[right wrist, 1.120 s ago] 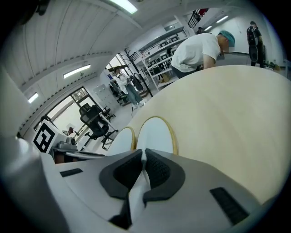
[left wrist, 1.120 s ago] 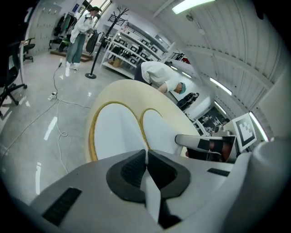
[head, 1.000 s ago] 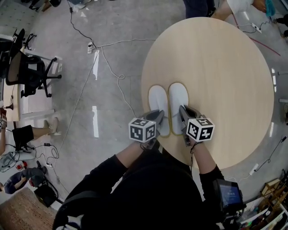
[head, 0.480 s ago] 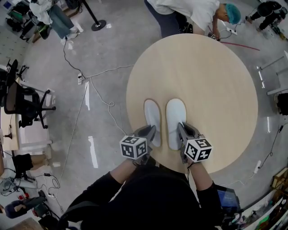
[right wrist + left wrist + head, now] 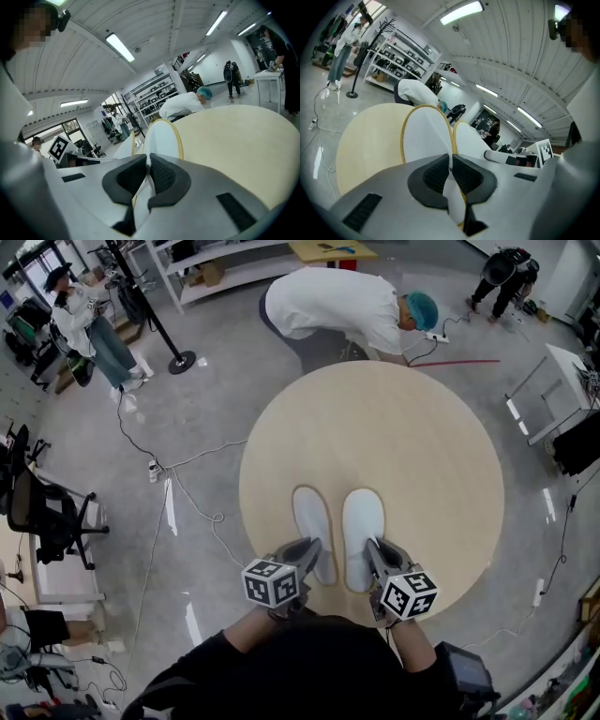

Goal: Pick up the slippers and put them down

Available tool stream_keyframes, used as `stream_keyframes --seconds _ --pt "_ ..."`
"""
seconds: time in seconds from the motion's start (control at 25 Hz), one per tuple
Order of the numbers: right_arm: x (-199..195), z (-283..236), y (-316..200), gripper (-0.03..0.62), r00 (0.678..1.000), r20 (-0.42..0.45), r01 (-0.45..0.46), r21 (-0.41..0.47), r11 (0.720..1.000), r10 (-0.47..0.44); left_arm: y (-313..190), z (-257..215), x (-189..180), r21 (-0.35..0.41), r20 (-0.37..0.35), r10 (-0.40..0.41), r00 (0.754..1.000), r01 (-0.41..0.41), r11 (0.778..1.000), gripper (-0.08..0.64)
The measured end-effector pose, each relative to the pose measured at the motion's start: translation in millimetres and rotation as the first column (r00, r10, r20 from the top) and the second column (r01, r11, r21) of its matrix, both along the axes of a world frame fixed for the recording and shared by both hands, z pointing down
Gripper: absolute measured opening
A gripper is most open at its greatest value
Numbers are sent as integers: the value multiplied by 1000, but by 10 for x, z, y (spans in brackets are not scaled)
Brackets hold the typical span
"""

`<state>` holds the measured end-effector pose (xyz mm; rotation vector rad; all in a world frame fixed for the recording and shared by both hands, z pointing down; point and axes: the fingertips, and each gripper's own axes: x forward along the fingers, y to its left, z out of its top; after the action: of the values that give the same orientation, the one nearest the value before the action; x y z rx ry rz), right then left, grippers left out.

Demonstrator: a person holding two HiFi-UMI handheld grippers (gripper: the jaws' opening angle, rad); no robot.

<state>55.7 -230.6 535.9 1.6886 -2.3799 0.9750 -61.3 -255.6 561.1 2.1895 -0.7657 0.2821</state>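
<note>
Two white slippers with yellow edging hang side by side over the near part of the round wooden table (image 5: 422,446). My left gripper (image 5: 307,554) is shut on the heel end of the left slipper (image 5: 312,521), whose sole rises ahead of the jaws in the left gripper view (image 5: 424,136). My right gripper (image 5: 377,557) is shut on the heel end of the right slipper (image 5: 363,526), seen edge-on between the dark pads in the right gripper view (image 5: 161,136). The two grippers are level with each other and close together.
A person in white with a teal cap (image 5: 328,306) bends over at the table's far edge. Cables (image 5: 187,493) trail over the grey floor to the left, near an office chair (image 5: 47,512). Shelving and another person (image 5: 89,320) stand at the back left.
Both grippers have risen with the slippers still pinched at the heels. The head view has tilted up, so the table's far side and the bending person now show.
</note>
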Motion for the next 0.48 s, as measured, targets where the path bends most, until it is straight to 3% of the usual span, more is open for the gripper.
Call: stream_keyframes --seconds 0.24,0.48 --pt "403 -455 147 28 992 43 -121 76 990 118 38 -566 371 85 -59 77 995 -72 994 29" --pt "707 -1104 172 28 970 53 -242 204 949 236 19 -1219 678 181 -146 170 974 -143 973 29"
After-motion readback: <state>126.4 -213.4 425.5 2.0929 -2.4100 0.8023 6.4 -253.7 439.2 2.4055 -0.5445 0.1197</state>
